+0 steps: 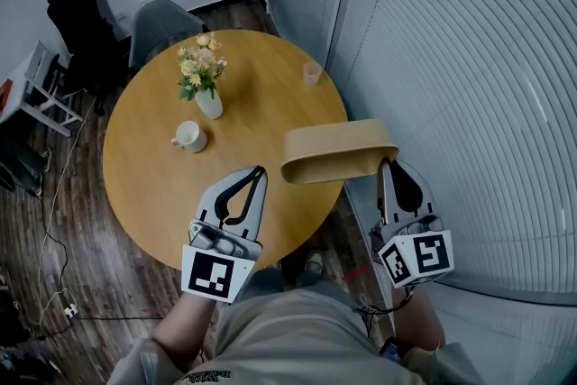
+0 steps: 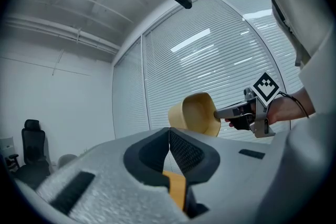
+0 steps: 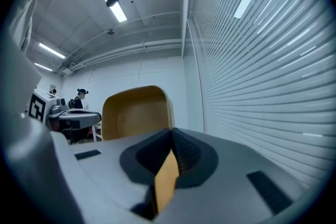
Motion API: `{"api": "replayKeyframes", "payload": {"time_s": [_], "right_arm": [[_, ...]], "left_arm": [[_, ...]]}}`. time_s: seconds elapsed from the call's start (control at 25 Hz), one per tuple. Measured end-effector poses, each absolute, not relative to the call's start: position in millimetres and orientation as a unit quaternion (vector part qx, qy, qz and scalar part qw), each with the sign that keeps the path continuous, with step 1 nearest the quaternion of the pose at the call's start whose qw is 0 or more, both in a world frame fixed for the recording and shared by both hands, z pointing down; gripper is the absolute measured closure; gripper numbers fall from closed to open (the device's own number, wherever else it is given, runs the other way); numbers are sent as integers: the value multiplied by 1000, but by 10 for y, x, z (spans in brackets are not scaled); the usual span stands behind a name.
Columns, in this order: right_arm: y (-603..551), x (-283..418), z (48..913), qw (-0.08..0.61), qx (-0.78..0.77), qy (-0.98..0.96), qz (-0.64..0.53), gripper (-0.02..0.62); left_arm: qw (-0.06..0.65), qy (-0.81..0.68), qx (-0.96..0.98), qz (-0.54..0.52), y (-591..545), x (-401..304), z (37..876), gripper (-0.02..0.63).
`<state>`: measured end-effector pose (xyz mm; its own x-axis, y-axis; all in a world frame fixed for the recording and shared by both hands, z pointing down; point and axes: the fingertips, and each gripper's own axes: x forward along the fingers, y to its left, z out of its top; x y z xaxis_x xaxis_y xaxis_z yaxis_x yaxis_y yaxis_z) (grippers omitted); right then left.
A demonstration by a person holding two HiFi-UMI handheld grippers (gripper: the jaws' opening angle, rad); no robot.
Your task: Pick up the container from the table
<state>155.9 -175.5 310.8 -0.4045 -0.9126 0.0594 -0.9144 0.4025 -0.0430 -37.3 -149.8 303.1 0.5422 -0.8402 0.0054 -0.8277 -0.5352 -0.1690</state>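
Observation:
The container [image 1: 334, 149] is a tan oblong tub, held in the air over the right front edge of the round wooden table [image 1: 144, 180]. My right gripper [image 1: 386, 163] is shut on its right end wall. In the right gripper view the tub [image 3: 136, 113] rises just past the closed jaws [image 3: 171, 136]. My left gripper [image 1: 261, 169] is shut and holds nothing, hovering over the table's front, a little left of the tub. The left gripper view shows its jaws [image 2: 169, 134] pressed together, with the tub [image 2: 197, 113] and the right gripper [image 2: 217, 112] beyond.
On the table stand a white vase of flowers [image 1: 207, 99], a white mug [image 1: 189, 136] and a small glass [image 1: 312, 73] near the far right rim. A grey chair [image 1: 162, 22] sits behind the table. Window blinds [image 1: 469, 59] run close along the right.

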Motion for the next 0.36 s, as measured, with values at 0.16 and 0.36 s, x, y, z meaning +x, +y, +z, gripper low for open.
{"api": "replayKeyframes", "payload": {"time_s": [0.16, 0.36], "right_arm": [[-1747, 1572, 3101, 14, 546, -837, 36, 565], [-1722, 1566, 3090, 16, 543, -838, 39, 565]], "left_arm": [[75, 476, -875, -41, -1497, -368, 3000, 586], [74, 473, -877, -43, -1472, -349, 2983, 586]]}}
